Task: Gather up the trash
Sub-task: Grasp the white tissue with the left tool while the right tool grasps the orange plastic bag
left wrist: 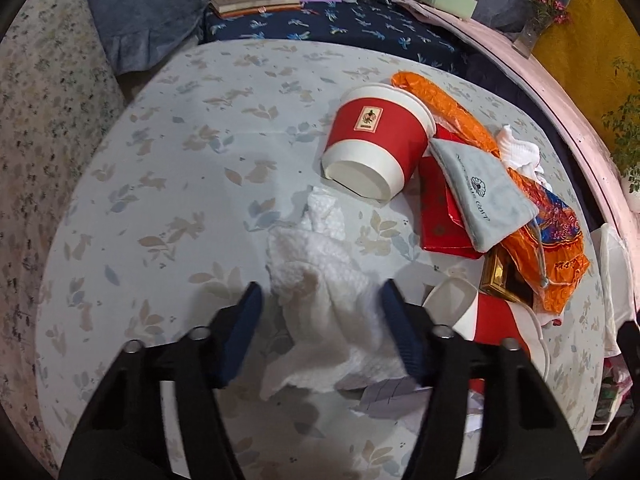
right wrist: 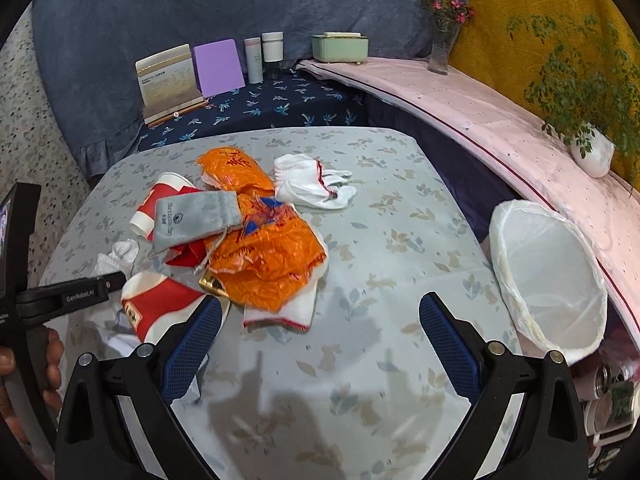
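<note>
My left tool [left wrist: 320, 328] half-closed around crumpled white tissue [left wrist: 320, 280] on bench [left wrist: 160, 160], pads not clearly biting yet. Right tool [right wrist: 320, 344] wide, empty, over bare cloth. Lined bin [right wrist: 552, 280] at bench's right edge. Risk, imo: tissue so flimsy pads pinch only loose flap, rest tears off or drops before bin.

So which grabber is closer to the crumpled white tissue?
Left. The left gripper has the crumpled white tissue between its open fingers. The right gripper hangs open over bare tablecloth, with the tissue off to its left.
</note>
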Action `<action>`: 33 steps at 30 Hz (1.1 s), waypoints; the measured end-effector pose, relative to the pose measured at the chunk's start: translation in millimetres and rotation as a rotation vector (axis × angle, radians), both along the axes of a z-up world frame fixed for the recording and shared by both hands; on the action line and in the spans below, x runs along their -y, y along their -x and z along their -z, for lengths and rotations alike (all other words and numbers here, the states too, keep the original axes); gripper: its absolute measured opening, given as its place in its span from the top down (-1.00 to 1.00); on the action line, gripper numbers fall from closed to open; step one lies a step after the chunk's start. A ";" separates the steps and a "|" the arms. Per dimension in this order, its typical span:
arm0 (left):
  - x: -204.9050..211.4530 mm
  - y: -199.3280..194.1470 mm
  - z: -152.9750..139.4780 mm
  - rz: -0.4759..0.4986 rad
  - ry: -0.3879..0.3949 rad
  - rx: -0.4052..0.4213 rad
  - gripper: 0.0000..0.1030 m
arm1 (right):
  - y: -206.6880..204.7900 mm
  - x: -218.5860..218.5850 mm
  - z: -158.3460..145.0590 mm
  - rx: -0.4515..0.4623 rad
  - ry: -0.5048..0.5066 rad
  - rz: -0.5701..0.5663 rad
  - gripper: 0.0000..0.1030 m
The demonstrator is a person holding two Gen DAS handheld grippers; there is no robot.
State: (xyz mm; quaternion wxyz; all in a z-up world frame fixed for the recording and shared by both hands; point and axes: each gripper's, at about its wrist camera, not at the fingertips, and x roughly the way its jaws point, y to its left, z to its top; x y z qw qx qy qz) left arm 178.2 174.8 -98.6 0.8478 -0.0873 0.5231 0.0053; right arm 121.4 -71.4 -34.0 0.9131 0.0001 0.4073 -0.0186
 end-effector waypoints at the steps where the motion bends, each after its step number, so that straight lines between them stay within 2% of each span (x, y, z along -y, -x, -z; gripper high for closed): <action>1: 0.6 -0.9 1.0 0.005 0.008 -0.004 0.22 | -5.5 -1.6 0.9 -0.002 0.000 -0.002 -0.77; 2: 1.4 -1.8 1.5 0.008 0.011 -0.006 0.33 | -11.9 -3.6 1.9 -0.006 -0.004 -0.009 -0.74; 3: 2.6 -2.5 1.7 0.015 0.013 -0.008 0.53 | -17.2 -5.3 3.0 -0.009 -0.010 -0.014 -0.69; 4: 3.9 -2.7 1.6 0.019 0.014 -0.008 0.61 | -23.2 -7.5 4.7 -0.012 -0.015 -0.018 -0.64; 7: 6.9 -2.4 -3.3 0.025 0.008 0.008 0.70 | -39.7 -11.8 9.2 -0.022 -0.015 -0.028 -0.48; 15: 11.3 -4.9 -22.6 0.024 -0.001 0.059 0.71 | -77.3 -12.2 22.0 -0.051 -0.038 -0.032 -0.36; 17: 12.7 -5.2 -27.0 0.027 -0.005 0.070 0.71 | -84.7 -11.3 30.9 -0.080 -0.056 -0.036 -0.26; 19: 14.1 -5.1 -31.3 0.030 -0.011 0.082 0.71 | -88.4 -10.7 39.4 -0.115 -0.087 -0.047 0.01; 23: 16.7 -5.0 -38.8 0.040 -0.012 0.097 0.71 | -81.9 -14.2 42.6 -0.113 -0.089 -0.058 0.08; 26: 19.2 -3.4 -43.4 0.044 -0.010 0.107 0.71 | -75.7 -14.2 37.6 -0.099 -0.087 -0.064 0.25; 28: 22.1 -0.8 -48.9 0.050 -0.010 0.120 0.71 | -72.4 -11.5 31.6 -0.086 -0.090 -0.063 0.45; 33: 30.5 6.2 -66.1 0.073 -0.005 0.157 0.71 | -63.3 0.3 9.4 -0.039 -0.114 -0.047 0.68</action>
